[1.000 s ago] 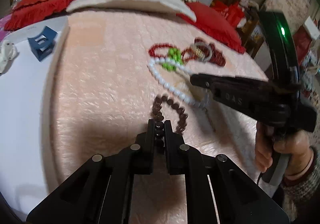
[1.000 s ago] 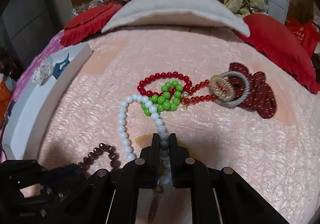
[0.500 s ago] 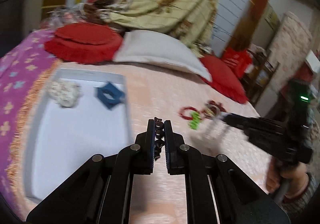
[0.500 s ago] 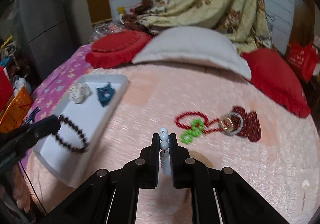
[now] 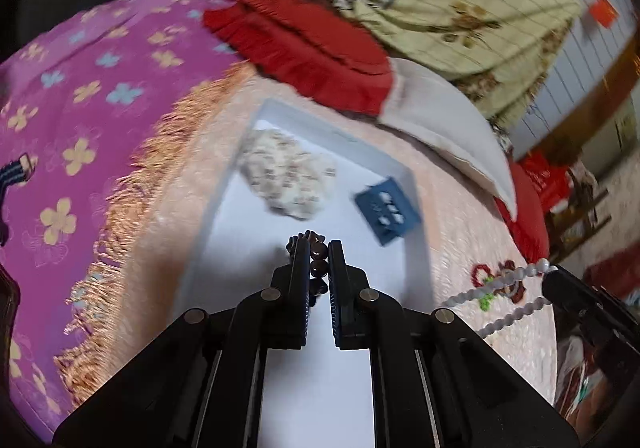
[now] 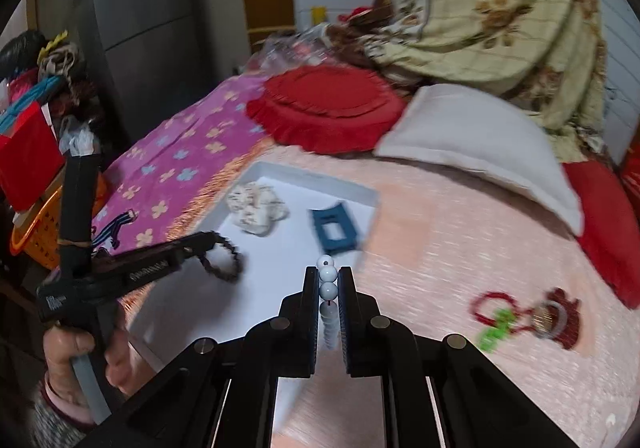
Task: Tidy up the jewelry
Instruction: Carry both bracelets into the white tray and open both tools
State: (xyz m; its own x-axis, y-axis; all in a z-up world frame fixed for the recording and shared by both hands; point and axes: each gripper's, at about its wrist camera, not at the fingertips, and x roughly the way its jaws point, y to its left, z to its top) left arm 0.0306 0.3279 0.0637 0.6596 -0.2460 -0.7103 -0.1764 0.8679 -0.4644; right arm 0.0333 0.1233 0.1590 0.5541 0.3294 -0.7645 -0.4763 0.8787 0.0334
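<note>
My left gripper (image 5: pixel 318 253) is shut on a dark brown bead bracelet (image 5: pixel 319 268) and holds it over the white tray (image 5: pixel 320 376). In the right wrist view the left gripper (image 6: pixel 206 237) shows with the brown bracelet (image 6: pixel 224 260) hanging above the tray (image 6: pixel 280 260). My right gripper (image 6: pixel 328 276) is shut on a white bead necklace (image 6: pixel 329 290), beside the tray's right edge. The necklace's strand (image 5: pixel 500 296) also shows in the left wrist view. A red bead string, a green bead bracelet (image 6: pixel 494 332) and rings on a dark red piece (image 6: pixel 560 318) lie on the pink cover.
In the tray lie a cream beaded piece (image 6: pixel 256 206) and a blue box (image 6: pixel 334 232). Red cushions (image 6: pixel 324 108) and a white pillow (image 6: pixel 480 140) sit at the back. A purple flowered sheet (image 5: pixel 80 108) is to the left, an orange basket (image 6: pixel 36 232) beyond it.
Both grippers have lifted their beads off the pink cover and moved left. The left one now holds the brown bracelet over the tray; the right one carries the white necklace toward it.
</note>
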